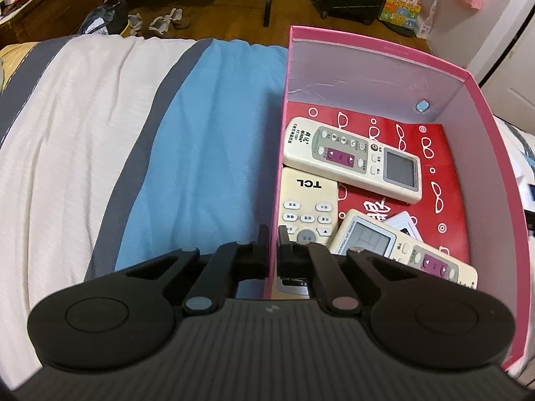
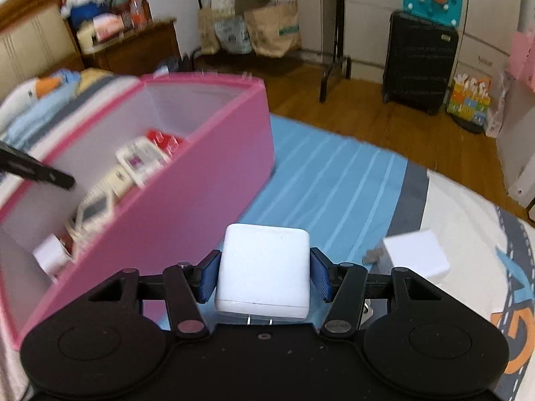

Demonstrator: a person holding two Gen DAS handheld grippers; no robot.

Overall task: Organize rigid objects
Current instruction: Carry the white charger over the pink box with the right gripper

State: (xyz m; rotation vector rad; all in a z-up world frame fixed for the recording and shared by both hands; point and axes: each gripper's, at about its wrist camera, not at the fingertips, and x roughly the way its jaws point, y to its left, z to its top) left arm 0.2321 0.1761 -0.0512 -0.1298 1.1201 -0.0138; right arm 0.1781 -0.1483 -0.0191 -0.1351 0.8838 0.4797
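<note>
A pink box (image 1: 378, 45) stands on the bed and holds three cream remotes: one with purple buttons (image 1: 354, 158), a TCL one (image 1: 307, 210) and a third (image 1: 401, 250). My left gripper (image 1: 272, 240) is shut on the box's left wall, one finger inside and one outside. In the right wrist view my right gripper (image 2: 262, 274) is shut on a white plug adapter (image 2: 264, 267) and holds it above the bed, just right of the pink box (image 2: 187, 193). A second white adapter (image 2: 416, 254) lies on the bed at the right.
A red printed sheet (image 1: 431, 180) lines the box floor. The bed cover (image 1: 207, 153) has blue, grey and white stripes. Beyond the bed are a wooden floor, a black suitcase (image 2: 419, 63), a rack leg (image 2: 331, 77) and paper bags (image 2: 272, 30).
</note>
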